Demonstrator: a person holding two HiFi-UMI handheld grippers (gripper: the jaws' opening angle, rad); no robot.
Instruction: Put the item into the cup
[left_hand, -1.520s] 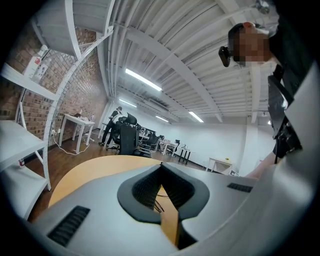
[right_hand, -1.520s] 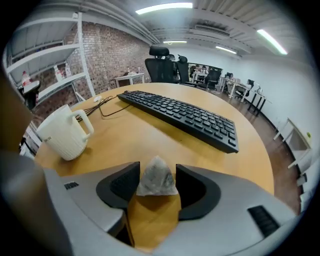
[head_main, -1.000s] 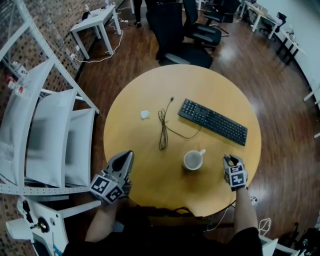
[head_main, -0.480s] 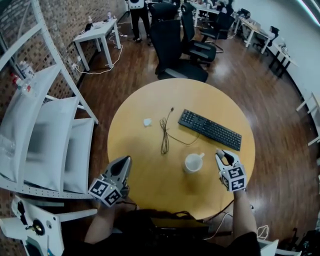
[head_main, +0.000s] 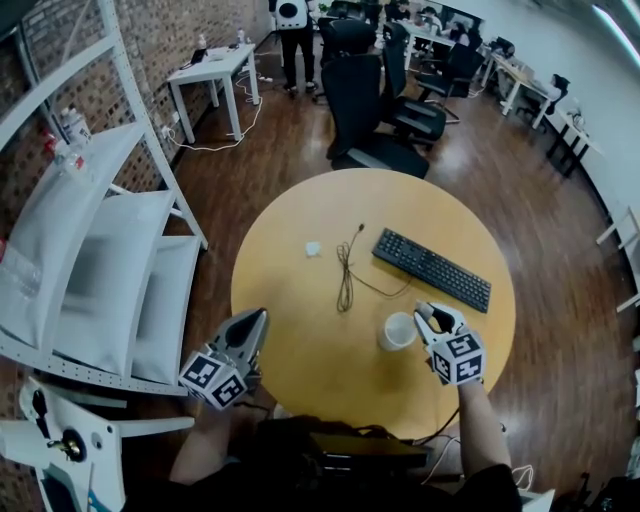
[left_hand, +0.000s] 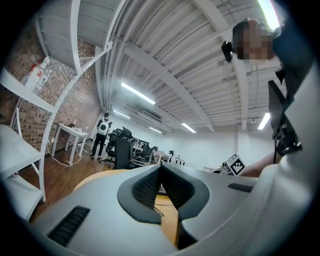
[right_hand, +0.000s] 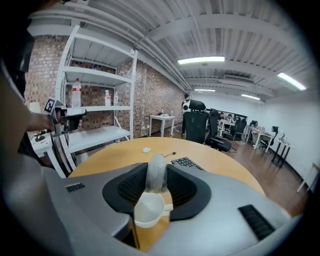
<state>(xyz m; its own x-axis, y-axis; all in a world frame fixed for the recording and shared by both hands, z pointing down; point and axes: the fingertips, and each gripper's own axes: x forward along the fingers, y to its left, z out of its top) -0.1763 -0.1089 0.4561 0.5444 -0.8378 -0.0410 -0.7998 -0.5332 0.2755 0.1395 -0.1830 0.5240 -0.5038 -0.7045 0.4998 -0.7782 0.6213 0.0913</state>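
Note:
A white cup (head_main: 397, 331) stands on the round wooden table (head_main: 300, 350), near its right front. My right gripper (head_main: 429, 313) is just right of the cup, almost touching its rim, and is shut on a grey rounded item (head_main: 436, 316). In the right gripper view the grey item (right_hand: 156, 174) stands upright between the pads of the right gripper (right_hand: 156, 176), with the cup (right_hand: 147, 212) directly below the jaws. My left gripper (head_main: 254, 322) hovers at the table's left front edge, shut with nothing in it. The left gripper view shows the left gripper (left_hand: 160, 170) with its pads pressed together.
A black keyboard (head_main: 432, 268) lies behind the cup. A black cable (head_main: 346, 275) and a small white scrap (head_main: 313, 248) lie mid-table. White shelving (head_main: 90, 250) stands to the left, office chairs (head_main: 375, 95) beyond the table.
My right gripper has moved left with the grey item, from well right of the cup to right beside its rim. The left gripper has hardly moved. The head view has shifted.

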